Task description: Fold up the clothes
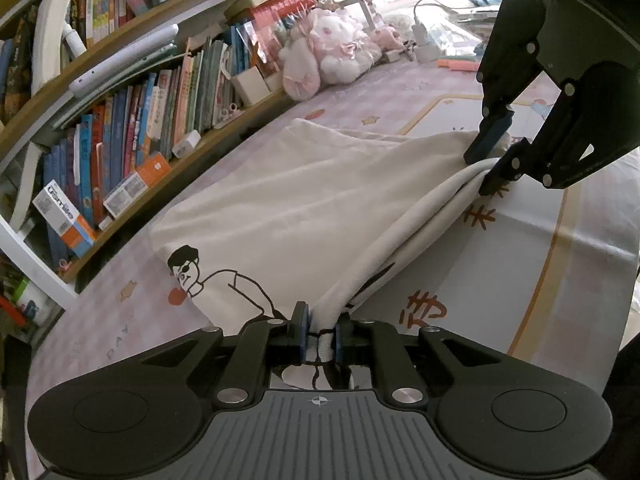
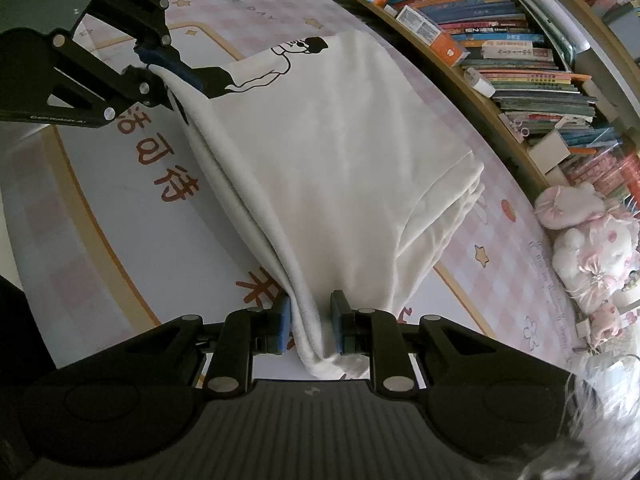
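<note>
A cream T-shirt point(image 1: 300, 200) with a black cartoon figure printed on it lies folded lengthwise on the pink checked table mat point(image 1: 500, 280). My left gripper point(image 1: 320, 334) is shut on the printed end of the shirt's folded edge, and fabric is bunched between its blue pads. My right gripper point(image 2: 310, 318) is shut on the other end of that edge, where the cloth point(image 2: 340, 160) hangs through its jaws. The edge runs raised between the two grippers, with shadow beneath it. Each wrist view shows the other gripper: the right gripper point(image 1: 490, 164) and the left gripper point(image 2: 160, 66).
A curved bookshelf point(image 1: 132, 132) packed with books runs along the far side of the shirt. Pink and white plush toys point(image 1: 332, 52) sit at the table's end beside a white charger and cable point(image 1: 422, 36). Mat with orange characters point(image 2: 160, 168) lies bare on my near side.
</note>
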A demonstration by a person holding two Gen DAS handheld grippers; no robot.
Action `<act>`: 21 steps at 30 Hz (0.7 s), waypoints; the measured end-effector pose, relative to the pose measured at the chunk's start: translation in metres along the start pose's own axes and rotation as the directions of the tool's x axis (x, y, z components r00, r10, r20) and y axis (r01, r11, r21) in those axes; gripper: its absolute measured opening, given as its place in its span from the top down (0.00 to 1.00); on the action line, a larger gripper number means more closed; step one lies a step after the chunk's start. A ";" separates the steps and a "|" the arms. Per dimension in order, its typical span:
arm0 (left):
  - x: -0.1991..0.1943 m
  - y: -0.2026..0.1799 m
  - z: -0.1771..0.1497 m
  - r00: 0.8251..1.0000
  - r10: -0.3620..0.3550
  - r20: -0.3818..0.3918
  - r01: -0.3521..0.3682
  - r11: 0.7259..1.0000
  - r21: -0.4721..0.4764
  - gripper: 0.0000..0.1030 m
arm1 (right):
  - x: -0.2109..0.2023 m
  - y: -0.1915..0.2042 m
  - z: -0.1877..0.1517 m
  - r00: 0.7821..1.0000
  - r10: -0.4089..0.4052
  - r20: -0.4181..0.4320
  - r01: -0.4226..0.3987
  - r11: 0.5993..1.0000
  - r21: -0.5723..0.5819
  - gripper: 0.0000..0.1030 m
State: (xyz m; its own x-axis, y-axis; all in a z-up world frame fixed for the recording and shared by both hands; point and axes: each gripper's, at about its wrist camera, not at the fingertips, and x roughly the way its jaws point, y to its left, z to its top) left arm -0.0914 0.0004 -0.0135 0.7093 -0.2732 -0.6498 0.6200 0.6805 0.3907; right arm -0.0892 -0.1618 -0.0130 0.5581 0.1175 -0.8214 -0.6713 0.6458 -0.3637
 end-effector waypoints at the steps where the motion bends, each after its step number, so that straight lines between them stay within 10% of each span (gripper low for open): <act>1: 0.000 0.000 0.000 1.000 -0.001 -0.001 0.001 1.000 -0.001 0.86 | 0.000 0.000 0.000 1.000 -0.001 -0.001 0.001 1.000 0.000 0.80; 21: 0.006 -0.005 -0.011 0.999 -0.034 -0.037 0.036 0.997 0.062 0.81 | 0.006 0.012 -0.008 0.998 -0.057 0.004 0.057 0.994 -0.097 0.77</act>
State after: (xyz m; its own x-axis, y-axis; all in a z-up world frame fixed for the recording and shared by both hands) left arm -0.0938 0.0033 -0.0266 0.6752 -0.2705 -0.6863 0.6646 0.6267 0.4068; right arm -0.0980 -0.1595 -0.0264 0.5975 0.0835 -0.7975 -0.6825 0.5749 -0.4513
